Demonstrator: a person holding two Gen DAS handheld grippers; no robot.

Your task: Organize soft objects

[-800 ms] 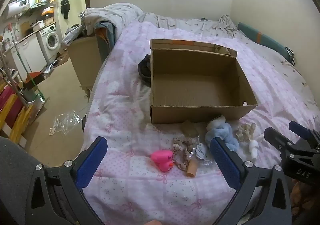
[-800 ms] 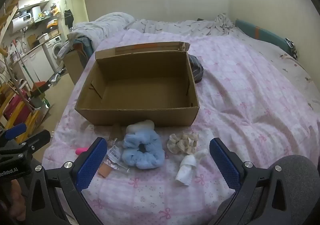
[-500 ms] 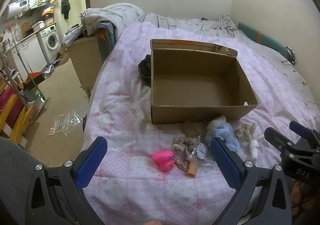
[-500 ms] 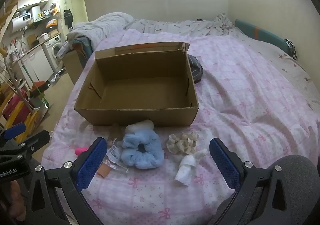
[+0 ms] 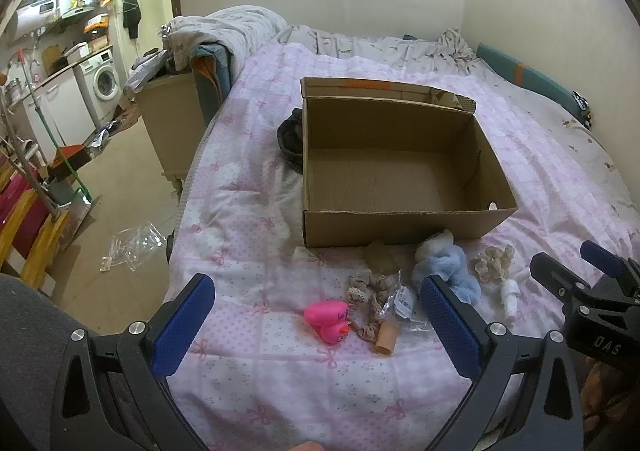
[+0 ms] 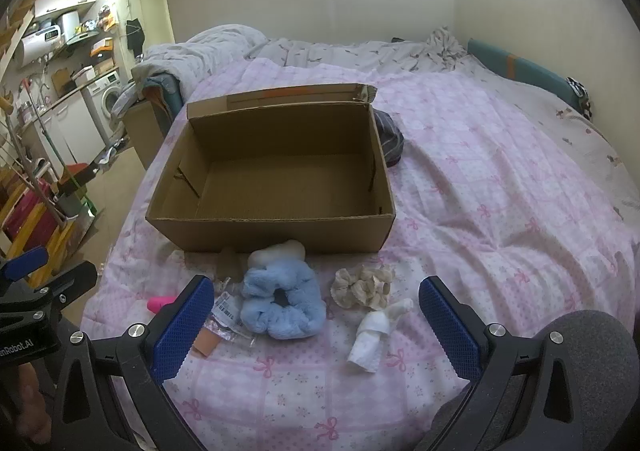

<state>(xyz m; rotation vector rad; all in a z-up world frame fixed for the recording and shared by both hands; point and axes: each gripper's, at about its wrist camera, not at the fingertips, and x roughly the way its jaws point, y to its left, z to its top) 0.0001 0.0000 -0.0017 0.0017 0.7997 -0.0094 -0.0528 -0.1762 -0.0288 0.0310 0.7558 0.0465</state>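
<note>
An open cardboard box (image 5: pixel 400 229) (image 6: pixel 272 231) stands empty on the pink bedspread. In front of it lie a fluffy blue scrunchie (image 5: pixel 444 271) (image 6: pixel 280 305), a cream scrunchie (image 5: pixel 492 263) (image 6: pixel 362 285), a beige lace scrunchie (image 5: pixel 368 295), a pink rubber duck (image 5: pixel 328 319) (image 6: pixel 160 303), a small white cloth piece (image 5: pixel 510 295) (image 6: pixel 376 331), a tan tube (image 5: pixel 386 337) and a labelled plastic bag (image 5: pixel 404 299) (image 6: pixel 228 311). My left gripper (image 5: pixel 316 291) hovers open over the duck's side of the pile. My right gripper (image 6: pixel 312 291) hovers open over the blue scrunchie. Neither holds anything.
A dark bundle of cloth (image 5: pixel 290 139) (image 6: pixel 390 139) lies against the box's far side. The bed's left edge drops to the floor, where a clear plastic bag (image 5: pixel 132 247) lies. A beige cabinet (image 5: pixel 172 123) stands beside the bed. Crumpled bedding is heaped at the far end.
</note>
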